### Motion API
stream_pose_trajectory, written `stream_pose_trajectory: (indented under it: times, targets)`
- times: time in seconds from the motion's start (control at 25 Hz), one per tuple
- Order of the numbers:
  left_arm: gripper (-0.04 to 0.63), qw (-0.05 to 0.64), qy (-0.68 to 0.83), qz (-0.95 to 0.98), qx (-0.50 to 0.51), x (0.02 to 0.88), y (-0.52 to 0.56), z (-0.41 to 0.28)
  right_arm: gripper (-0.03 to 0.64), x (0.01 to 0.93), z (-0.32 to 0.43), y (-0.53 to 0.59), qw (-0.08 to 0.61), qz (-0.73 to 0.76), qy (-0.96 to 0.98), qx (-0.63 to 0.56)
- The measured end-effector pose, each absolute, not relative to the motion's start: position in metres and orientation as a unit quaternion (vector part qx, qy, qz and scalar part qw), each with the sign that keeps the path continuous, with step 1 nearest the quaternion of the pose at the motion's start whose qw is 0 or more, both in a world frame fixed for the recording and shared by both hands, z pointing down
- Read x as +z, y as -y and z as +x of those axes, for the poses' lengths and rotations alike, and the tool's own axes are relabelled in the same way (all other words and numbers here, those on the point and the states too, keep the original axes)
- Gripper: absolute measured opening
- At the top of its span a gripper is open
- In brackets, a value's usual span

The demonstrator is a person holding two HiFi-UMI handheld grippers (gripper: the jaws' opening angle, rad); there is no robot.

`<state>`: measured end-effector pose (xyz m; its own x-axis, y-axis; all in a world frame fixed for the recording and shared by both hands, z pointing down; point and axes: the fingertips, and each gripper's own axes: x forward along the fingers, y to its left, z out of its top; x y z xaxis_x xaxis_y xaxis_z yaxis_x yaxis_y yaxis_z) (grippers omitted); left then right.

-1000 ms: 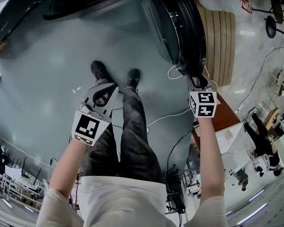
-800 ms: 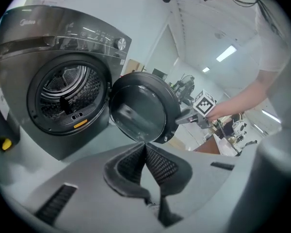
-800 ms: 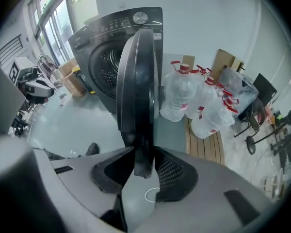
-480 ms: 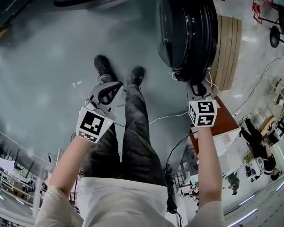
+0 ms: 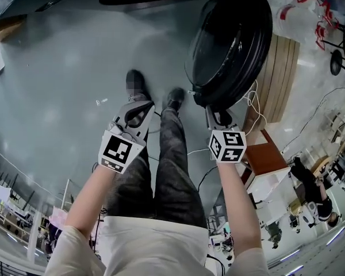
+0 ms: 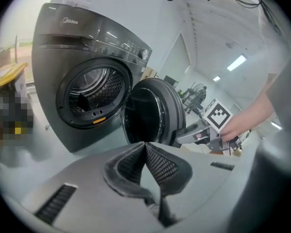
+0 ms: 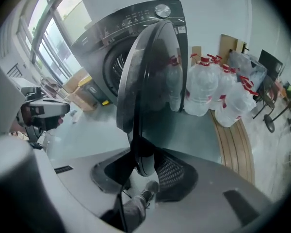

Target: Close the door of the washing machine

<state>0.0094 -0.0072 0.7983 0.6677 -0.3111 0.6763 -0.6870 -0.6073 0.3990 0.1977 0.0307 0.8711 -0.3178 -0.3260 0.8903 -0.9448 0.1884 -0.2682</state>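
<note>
The left gripper [image 6: 145, 147] hangs over the pale grey floor [image 5: 63, 85], just left of the person's dark-trousered legs [image 5: 172, 171]. Its fingers are pressed together at the tips with nothing between them. It faces the dark grey front-loading washing machine [image 6: 53, 76], which stands on the floor with its round drum opening [image 6: 89, 93] uncovered. Right of the opening, the round black glass-fronted door [image 5: 230, 45] is swung out on its hinge, roughly half open and well clear of the machine's front. The right gripper [image 7: 145, 153] is at the door's free rim. Its fingers, which have just been opening somewhat, sit either side of the rim and clasp it. Further right, clear plastic water bottles with red caps [image 7: 203, 89] stand next to a slatted wooden pallet [image 7: 235, 149] beside the machine.
</note>
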Motion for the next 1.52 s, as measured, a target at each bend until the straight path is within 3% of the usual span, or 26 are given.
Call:
stream_pose_trajectory:
  times: [0.4,0.68,1.0,1.52]
  targets:
    - [0.008,0.347,0.344,0.831,0.265,0.812,0.018,-0.038,0.173,0.882,0.098,0.015,0.288,0.457,0.678,0.498]
    - [0.008,0.354,0.382,0.817,0.248,0.802,0.024,-0.074,0.192,0.877,0.047,0.047,0.280,0.437,0.685,0.512]
    - [0.008,0.360,0.422,0.800,0.231,0.805,0.036,-0.109,0.198,0.877,-0.007,0.084,0.289,0.380,0.743,0.469]
    - [0.008,0.373,0.431,0.795,0.208,0.807,0.049,-0.101,0.169,0.878,-0.059,0.167,0.300,0.364,0.789,0.394]
